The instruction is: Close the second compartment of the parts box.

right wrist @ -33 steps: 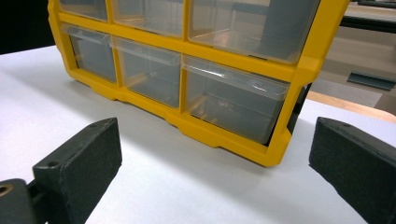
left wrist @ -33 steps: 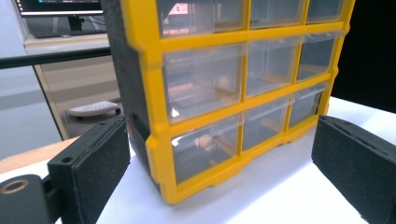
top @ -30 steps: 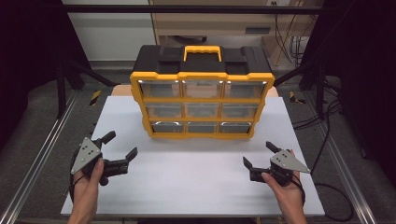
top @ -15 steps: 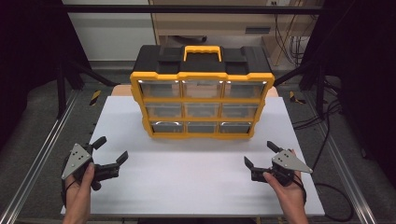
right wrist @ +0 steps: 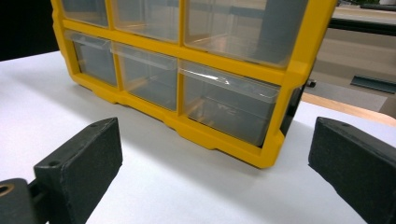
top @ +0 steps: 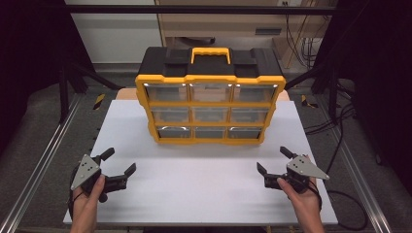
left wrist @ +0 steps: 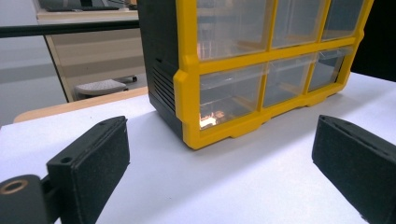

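White table [top: 204,194], bare near the person. Drawer cabinet [top: 210,92] stands upright toward the far middle of the board: black shell, yellow front frame, nine clear drawers in three rows, yellow carry handle [top: 210,52] on top. Judged rigid moulded plastic, bulky but probably light, since the drawers look empty or nearly so (a glint in the lower-left drawer [left wrist: 228,95] may be reflection; cannot tell). Smooth, slick faces; a squeeze on the shell would likely slip. Best hold for lifting is the top handle; for a drawer, the lip along its upper front edge, e.g. the lower-right drawer [right wrist: 229,109]. Thin clear walls could crack if pinched hard. Left gripper [top: 119,166] near the front left corner, jaws spread wide, holding nothing. Right gripper [top: 274,162] front right, likewise wide apart and empty, well short of the cabinet.
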Demonstrator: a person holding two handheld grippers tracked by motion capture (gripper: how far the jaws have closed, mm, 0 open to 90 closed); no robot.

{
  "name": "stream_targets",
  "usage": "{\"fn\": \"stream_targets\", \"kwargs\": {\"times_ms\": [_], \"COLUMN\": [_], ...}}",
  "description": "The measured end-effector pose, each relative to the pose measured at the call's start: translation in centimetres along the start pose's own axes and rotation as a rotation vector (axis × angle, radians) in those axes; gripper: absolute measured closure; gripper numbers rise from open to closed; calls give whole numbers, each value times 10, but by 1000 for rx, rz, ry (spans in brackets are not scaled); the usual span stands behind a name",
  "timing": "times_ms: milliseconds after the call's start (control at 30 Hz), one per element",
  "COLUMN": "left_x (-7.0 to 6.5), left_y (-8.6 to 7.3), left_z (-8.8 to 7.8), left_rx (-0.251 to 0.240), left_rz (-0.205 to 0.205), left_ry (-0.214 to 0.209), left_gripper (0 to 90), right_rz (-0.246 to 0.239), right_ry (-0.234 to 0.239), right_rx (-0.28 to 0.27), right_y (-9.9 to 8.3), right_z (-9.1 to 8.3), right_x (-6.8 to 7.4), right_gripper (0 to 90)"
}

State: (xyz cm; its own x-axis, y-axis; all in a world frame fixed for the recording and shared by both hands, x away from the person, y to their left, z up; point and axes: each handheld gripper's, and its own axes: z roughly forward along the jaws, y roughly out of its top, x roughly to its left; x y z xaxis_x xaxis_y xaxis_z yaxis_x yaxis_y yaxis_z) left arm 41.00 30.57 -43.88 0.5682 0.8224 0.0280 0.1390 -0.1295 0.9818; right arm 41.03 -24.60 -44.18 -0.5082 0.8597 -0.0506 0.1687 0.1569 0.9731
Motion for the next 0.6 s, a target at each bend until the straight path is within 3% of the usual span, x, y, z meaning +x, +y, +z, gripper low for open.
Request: {"fn": "stream_targets", "kwargs": {"times_ms": [600], "left_x": [-13], "left_y": [-13], "left_z": [8], "left_rx": [13], "left_rz": [-19], "left_ry": [-43], "left_gripper": [41], "right_rz": [47], "right_ry": [-12], "right_rx": [-23], "right_y": [-3], "right_z": [1], "right_x": [-6], "right_gripper": [37]}}
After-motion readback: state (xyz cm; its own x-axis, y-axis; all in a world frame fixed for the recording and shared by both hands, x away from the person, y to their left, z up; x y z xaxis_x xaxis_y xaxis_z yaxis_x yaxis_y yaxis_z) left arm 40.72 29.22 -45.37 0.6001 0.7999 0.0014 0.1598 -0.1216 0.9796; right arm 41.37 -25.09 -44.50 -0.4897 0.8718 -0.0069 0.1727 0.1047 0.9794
